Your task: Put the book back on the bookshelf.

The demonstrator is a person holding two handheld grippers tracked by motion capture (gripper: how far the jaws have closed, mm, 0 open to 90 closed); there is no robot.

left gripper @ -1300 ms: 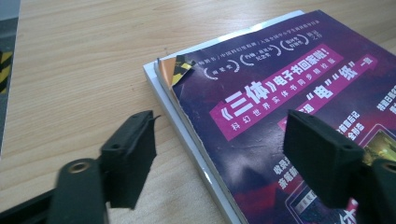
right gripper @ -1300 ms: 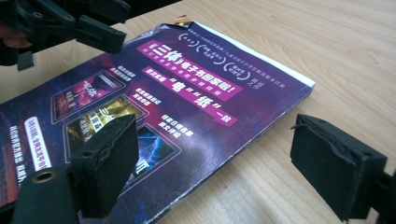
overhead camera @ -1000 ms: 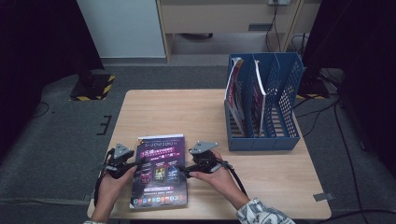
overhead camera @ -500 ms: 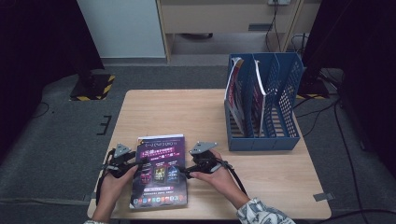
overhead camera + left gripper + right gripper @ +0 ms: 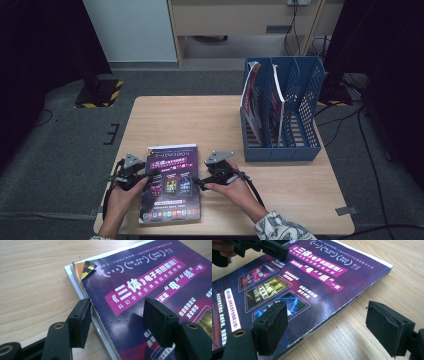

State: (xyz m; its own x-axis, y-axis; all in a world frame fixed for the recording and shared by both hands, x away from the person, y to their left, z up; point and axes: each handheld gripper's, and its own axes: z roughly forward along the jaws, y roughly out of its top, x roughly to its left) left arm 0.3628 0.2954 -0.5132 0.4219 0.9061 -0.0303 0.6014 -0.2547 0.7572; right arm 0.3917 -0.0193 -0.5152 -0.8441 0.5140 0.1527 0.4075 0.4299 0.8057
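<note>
A purple magazine (image 5: pixel 170 192) lies flat on the wooden table (image 5: pixel 200 120), near its front edge. My left gripper (image 5: pixel 150 175) is at the magazine's left edge, open. In the left gripper view, the left gripper (image 5: pixel 116 307) has one pad beside the edge and the other over the cover of the magazine (image 5: pixel 150 282). My right gripper (image 5: pixel 196 182) is at the magazine's right edge, also open. In the right gripper view, the right gripper (image 5: pixel 327 312) straddles the edge of the magazine (image 5: pixel 299 282): one pad sits above the cover, the other above bare wood. The left gripper (image 5: pixel 272 250) shows across the cover.
A blue slotted file holder (image 5: pixel 282 150) stands at the table's right, behind my right hand, with two magazines (image 5: pixel 252 100) upright in its left slots. Bare wood lies between it and the flat magazine. Cables trail on the floor to the right.
</note>
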